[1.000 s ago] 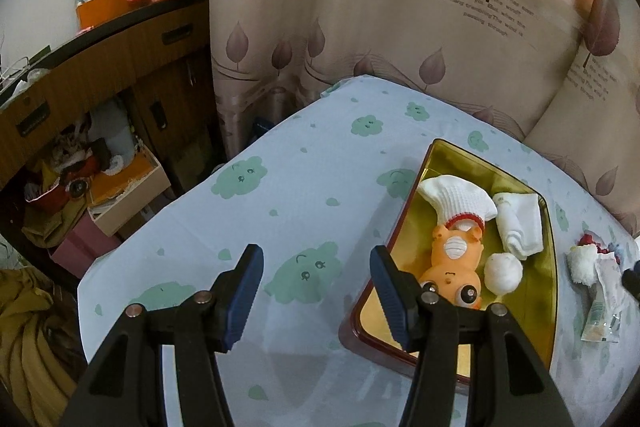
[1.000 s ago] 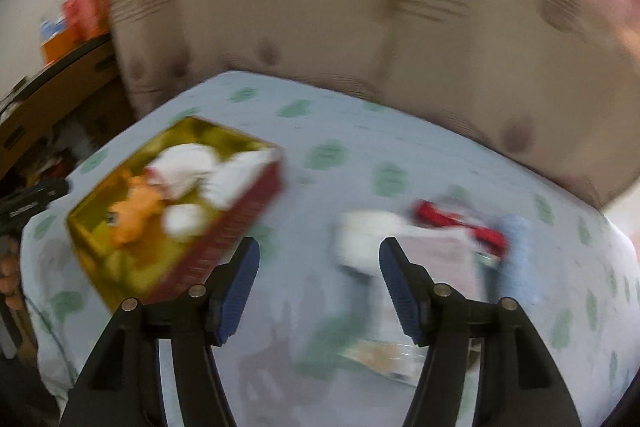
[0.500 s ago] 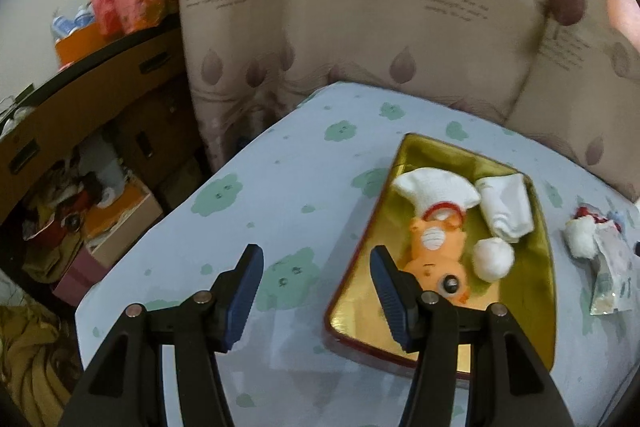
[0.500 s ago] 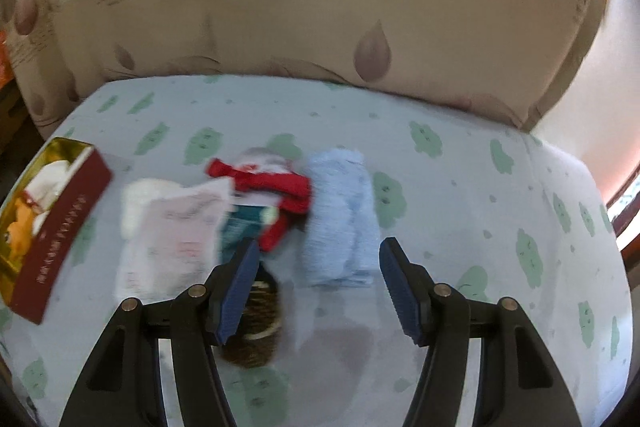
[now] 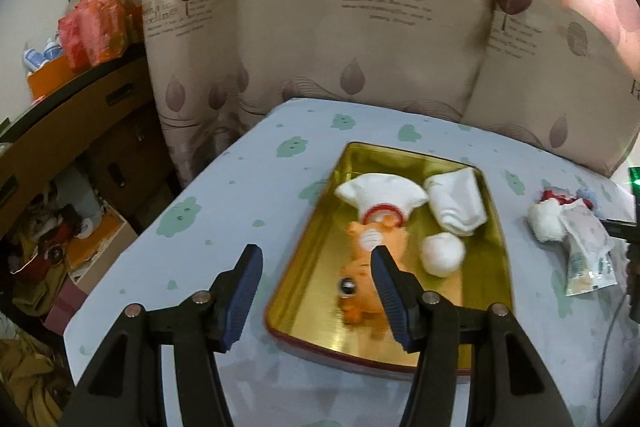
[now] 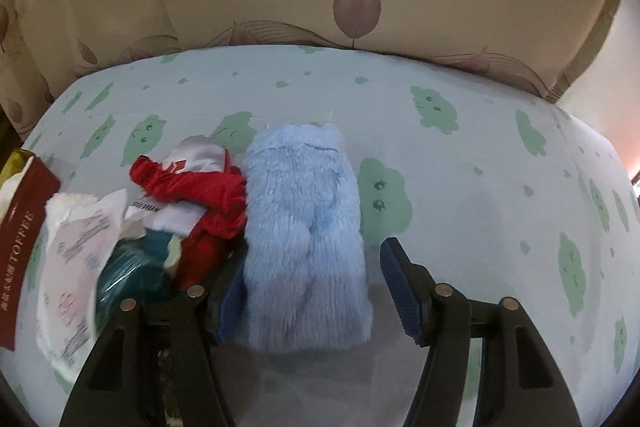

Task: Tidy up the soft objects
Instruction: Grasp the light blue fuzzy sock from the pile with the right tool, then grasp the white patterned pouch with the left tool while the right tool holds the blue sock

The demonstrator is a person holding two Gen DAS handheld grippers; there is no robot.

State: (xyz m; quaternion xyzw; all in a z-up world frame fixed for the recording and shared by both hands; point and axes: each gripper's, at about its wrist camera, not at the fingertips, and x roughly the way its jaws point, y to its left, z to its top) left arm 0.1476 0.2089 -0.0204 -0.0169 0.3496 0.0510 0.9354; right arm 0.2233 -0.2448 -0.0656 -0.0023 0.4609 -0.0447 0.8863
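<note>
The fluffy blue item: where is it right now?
In the right wrist view, the fluffy blue item lies on the tablecloth between the open jaws of the right gripper, with the red cloth against its left side.

Left gripper: two black, angular plastic arms that taper forward, each ending in a dark blue ribbed pad. A round silver screw head sits at each pivot, four in all, two per arm. Right gripper: same build, black arms with blue ridged fingers and four silver screw heads along the linkage. From the left wrist view, a black edge of the other tool shows at the far right, with a small green light.
</note>
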